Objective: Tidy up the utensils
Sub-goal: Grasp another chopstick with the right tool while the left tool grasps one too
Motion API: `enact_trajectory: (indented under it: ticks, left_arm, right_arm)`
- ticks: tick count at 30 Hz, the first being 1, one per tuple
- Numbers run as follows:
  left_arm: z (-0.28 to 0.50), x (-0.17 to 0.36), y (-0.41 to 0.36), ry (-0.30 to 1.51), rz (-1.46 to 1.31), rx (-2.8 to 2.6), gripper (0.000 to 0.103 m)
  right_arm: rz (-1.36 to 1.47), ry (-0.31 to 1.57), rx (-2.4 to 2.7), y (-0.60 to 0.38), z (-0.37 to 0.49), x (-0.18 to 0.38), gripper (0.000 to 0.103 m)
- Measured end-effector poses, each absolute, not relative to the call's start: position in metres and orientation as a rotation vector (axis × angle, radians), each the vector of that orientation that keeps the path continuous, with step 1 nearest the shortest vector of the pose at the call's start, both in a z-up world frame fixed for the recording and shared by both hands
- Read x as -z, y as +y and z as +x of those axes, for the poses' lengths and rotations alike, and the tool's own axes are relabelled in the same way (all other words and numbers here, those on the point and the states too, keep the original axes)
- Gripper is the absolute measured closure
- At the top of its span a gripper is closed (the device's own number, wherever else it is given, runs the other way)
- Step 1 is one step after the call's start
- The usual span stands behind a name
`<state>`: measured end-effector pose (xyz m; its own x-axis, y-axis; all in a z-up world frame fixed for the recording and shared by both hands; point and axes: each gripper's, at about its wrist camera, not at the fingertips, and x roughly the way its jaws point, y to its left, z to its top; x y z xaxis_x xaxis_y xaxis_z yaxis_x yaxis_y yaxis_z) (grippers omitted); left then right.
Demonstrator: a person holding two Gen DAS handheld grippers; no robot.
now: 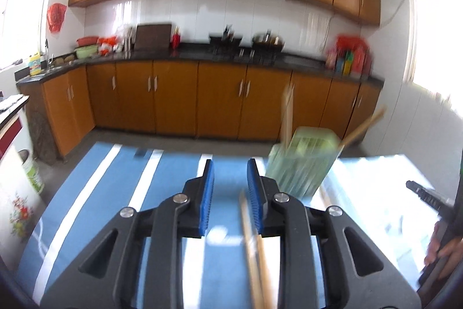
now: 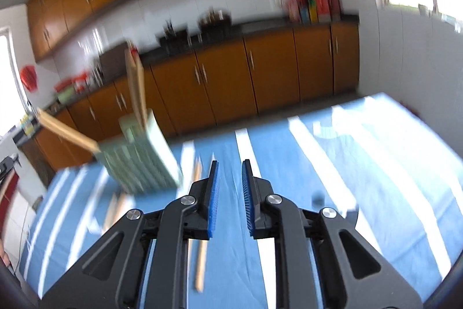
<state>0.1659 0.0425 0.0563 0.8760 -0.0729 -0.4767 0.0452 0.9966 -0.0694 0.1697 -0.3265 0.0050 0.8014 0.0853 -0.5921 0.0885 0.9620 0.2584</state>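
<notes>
now; left tongs (image 1: 230,173) tilted down, parted; right tongs (image 2: 230,174) likewise

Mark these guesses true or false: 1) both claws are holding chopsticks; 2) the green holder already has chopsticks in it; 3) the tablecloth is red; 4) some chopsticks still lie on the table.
1) False: the left claw and right claw both stand open with nothing between their pads.
2) True: chopsticks stick up out of the green chopstick holder.
3) False: the tablecloth is blue with white stripes.
4) True: loose chopsticks lie on the cloth near the holder.
</notes>
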Motion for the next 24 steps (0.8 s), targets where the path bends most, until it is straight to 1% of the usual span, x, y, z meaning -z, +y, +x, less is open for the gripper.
enact_trajectory:
  ticks: [4, 7, 8, 10, 12, 16, 17, 18, 24]
  left_arm:
    - [0.166, -0.001, 0.057, 0.643, -0.072, 0.042, 0.078]
    - [0.166, 0.023, 0.059, 0.705, -0.091, 0.046, 0.078]
    - [0.167, 0.027, 0.059, 0.716, -0.095, 0.049, 0.078]
    - [0.166, 0.035, 0.059, 0.738, -0.101, 0.061, 0.073]
    - [0.166, 0.04, 0.055, 0.748, -0.1, 0.07, 0.071]
    - [0.173, 0.043, 0.046, 0.773, -0.097, 0.094, 0.071]
    - [0.175, 0.045, 0.045, 0.778, -0.098, 0.101, 0.071]
    - [0.176, 0.047, 0.043, 0.785, -0.102, 0.111, 0.071]
    - [0.182, 0.059, 0.025, 0.822, -0.107, 0.168, 0.071]
  right_arm:
    - [0.256, 0.77, -0.076, -0.301, 0.18, 0.033, 0.086]
    - [0.206, 0.847, -0.124, -0.275, 0.192, 0.056, 0.086]
    - [0.192, 0.862, -0.131, -0.266, 0.19, 0.063, 0.086]
    - [0.168, 0.887, -0.134, -0.256, 0.193, 0.075, 0.086]
    - [0.147, 0.907, -0.125, -0.248, 0.196, 0.084, 0.086]
    - [0.124, 0.915, -0.095, -0.248, 0.199, 0.094, 0.087]
    - [0.12, 0.912, -0.098, -0.25, 0.199, 0.094, 0.089]
    - [0.114, 0.913, -0.086, -0.252, 0.199, 0.094, 0.095]
    - [0.19, 0.895, 0.083, -0.299, 0.197, 0.094, 0.095]
